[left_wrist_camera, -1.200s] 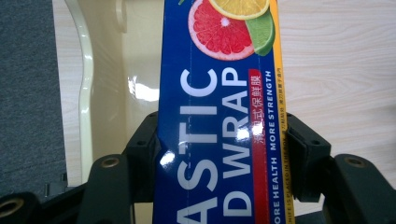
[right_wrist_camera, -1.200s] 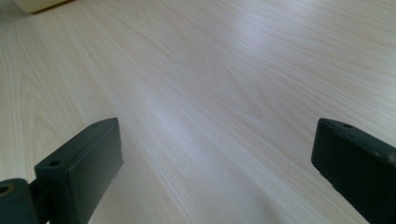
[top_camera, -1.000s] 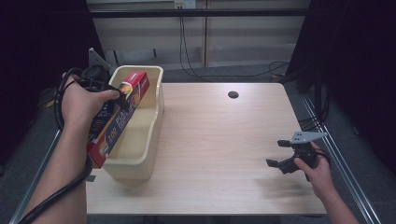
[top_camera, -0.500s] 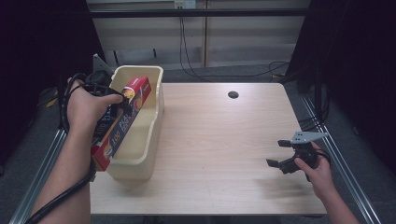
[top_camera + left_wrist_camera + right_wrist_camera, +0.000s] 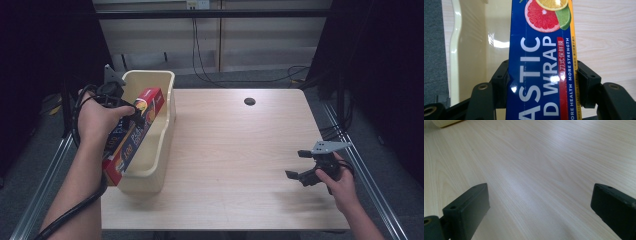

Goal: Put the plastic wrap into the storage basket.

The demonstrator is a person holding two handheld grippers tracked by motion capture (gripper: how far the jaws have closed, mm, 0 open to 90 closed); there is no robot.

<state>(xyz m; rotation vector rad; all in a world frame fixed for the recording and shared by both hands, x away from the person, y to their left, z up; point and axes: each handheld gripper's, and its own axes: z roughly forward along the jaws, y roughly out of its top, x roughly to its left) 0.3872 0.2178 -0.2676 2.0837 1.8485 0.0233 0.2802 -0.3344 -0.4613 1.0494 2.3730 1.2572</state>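
So the big light-wood table (image 5: 230, 150) is mostly bare, with a cream plastic bin (image 5: 150, 172) sitting along its left edge and a small dark hole (image 5: 249, 101) near the far side. The long blue and red plastic wrap box (image 5: 134, 135) is tilted over the bin's left rim, far end up over the bin's inside, near end hanging low toward the front corner. The left gripper (image 5: 541, 82) is clamped across the box's width, pads pressing on both long edges, and you can see the bin's inner wall right behind it in the left gripper view. The right gripper (image 5: 304, 165) is parked low over the right side of the table, well apart from everything, jaws wide apart with nothing between them. If the box is going into the bin, I'd level it out first so it runs along the bin's length, then lower it till it rests on the bottom before letting go. Dropping it tilted probably leaves one end propped on the rim.
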